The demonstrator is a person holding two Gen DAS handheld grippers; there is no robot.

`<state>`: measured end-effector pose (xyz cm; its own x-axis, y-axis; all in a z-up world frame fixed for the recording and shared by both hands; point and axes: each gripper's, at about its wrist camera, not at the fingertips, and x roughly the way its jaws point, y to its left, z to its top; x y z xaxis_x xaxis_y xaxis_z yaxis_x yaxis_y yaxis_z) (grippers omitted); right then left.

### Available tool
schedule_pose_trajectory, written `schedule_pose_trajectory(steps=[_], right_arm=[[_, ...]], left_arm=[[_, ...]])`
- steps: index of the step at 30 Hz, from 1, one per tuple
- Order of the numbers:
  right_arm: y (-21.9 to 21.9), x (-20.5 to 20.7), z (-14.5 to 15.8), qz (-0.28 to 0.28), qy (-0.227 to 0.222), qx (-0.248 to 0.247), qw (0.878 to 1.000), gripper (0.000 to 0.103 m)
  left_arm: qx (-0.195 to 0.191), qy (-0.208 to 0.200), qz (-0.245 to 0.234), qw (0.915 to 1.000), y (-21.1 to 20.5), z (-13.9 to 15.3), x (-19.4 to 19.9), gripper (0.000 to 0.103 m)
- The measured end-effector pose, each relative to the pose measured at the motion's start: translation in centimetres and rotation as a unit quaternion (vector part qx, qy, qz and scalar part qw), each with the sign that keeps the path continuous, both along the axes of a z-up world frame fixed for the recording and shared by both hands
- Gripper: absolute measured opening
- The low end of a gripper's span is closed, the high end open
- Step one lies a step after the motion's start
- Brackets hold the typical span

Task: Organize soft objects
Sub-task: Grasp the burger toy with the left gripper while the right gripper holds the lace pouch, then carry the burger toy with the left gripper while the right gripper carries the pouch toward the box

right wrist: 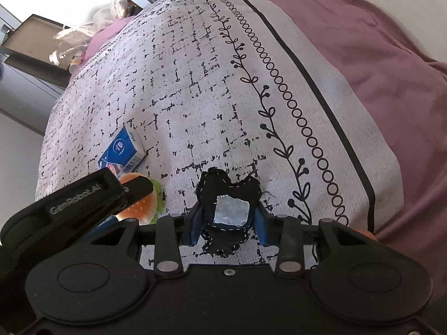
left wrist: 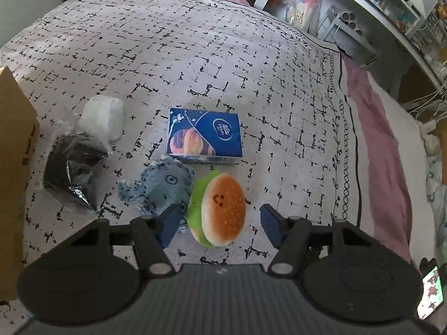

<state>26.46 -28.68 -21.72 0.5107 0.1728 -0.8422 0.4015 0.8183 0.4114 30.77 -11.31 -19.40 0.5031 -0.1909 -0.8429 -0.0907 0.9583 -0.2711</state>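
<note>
Left gripper (left wrist: 218, 223) spread wide, one blue finger on each side of the burger toy (left wrist: 219, 209), with a clear gap on the right and the left finger close beside it; neither pad looks to be pressing the toy, though the left side is hard to judge. The burger toy lies on the patterned blanket (left wrist: 195, 55), tilted, its little face turned up. Just left of the burger, touching its green edge, sits the denim toy (left wrist: 162, 187). Beyond the burger lies the blue tissue pack (left wrist: 205, 135), flat. Farther left of the burger is a dark bundle in clear wrap (left wrist: 72, 167), and behind that a white soft block (left wrist: 102, 121). A cardboard box (left wrist: 14, 167) stands at the far left edge.

Over to the right gripper (right wrist: 227, 219): its fingers are drawn in on the black fabric heart (right wrist: 229, 195), pads pressing both flanks, a silvery patch facing up. The heart rests on the blanket (right wrist: 195, 83), right of the burger toy (right wrist: 139, 209). Beyond the burger, the tissue pack (right wrist: 121, 150) again. Pink sheet (right wrist: 363, 42) off to the right.
</note>
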Motion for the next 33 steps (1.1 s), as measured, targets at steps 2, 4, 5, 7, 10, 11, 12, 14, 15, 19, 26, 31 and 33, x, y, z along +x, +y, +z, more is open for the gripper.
schedule_pose_trajectory(steps=[2,4,5,7,10,11,12,14,15,19,26,31,33], right_arm=[[-0.1,0.0,0.0,-0.001,0.0,0.001,1.0,0.037],[-0.1,0.0,0.0,-0.001,-0.002,0.003,1.0,0.037],[-0.1,-0.1,0.0,-0.001,-0.003,0.003,1.0,0.037],[-0.1,-0.1,0.2,0.002,-0.007,0.003,1.0,0.037],[0.0,-0.2,0.4,0.006,-0.012,0.005,1.0,0.037],[0.0,-0.2,0.4,0.007,-0.014,0.005,1.0,0.037],[0.1,-0.2,0.5,0.009,-0.016,0.007,1.0,0.037],[0.3,-0.2,0.7,0.014,-0.021,0.007,1.0,0.037],[0.4,-0.3,0.9,0.017,-0.026,0.006,1.0,0.037],[1.0,-0.3,1.6,0.032,-0.04,0.004,0.999,0.037],[1.8,-1.1,3.2,0.062,-0.074,-0.021,0.995,0.037],[3.0,-1.7,4.2,0.09,-0.079,-0.037,0.992,0.037],[3.6,-1.8,4.4,0.103,-0.076,-0.044,0.991,0.037]], left_arm=[[0.01,0.0,-0.004,0.9999,-0.4,0.0,0.1,0.05],[0.019,0.003,-0.005,0.9998,-0.6,-0.1,0.2,0.037],[0.02,0.006,-0.005,0.9998,-0.6,-0.1,0.2,0.03],[0.02,0.008,-0.003,0.9998,-0.7,0.0,0.1,0.026],[0.021,-0.003,-0.007,0.9998,-0.7,0.8,-0.5,0.023],[0.02,-0.006,-0.008,0.9998,-0.7,1.0,-0.7,0.023],[0.019,-0.01,-0.01,0.9997,-0.6,1.4,-0.9,0.023],[0.02,-0.017,-0.011,0.9996,-0.4,2.2,-1.3,0.023],[0.019,-0.02,-0.011,0.9996,-0.3,2.5,-1.4,0.023],[0.02,-0.031,-0.007,0.9993,0.4,3.9,-2.3,0.023],[0.025,-0.04,0.007,0.9989,2.6,5.8,-4.2,0.023],[0.02,-0.049,0.015,0.9985,4.3,7.5,-5.7,0.023],[0.018,-0.055,0.019,0.9982,5.0,8.1,-6.2,0.023]])
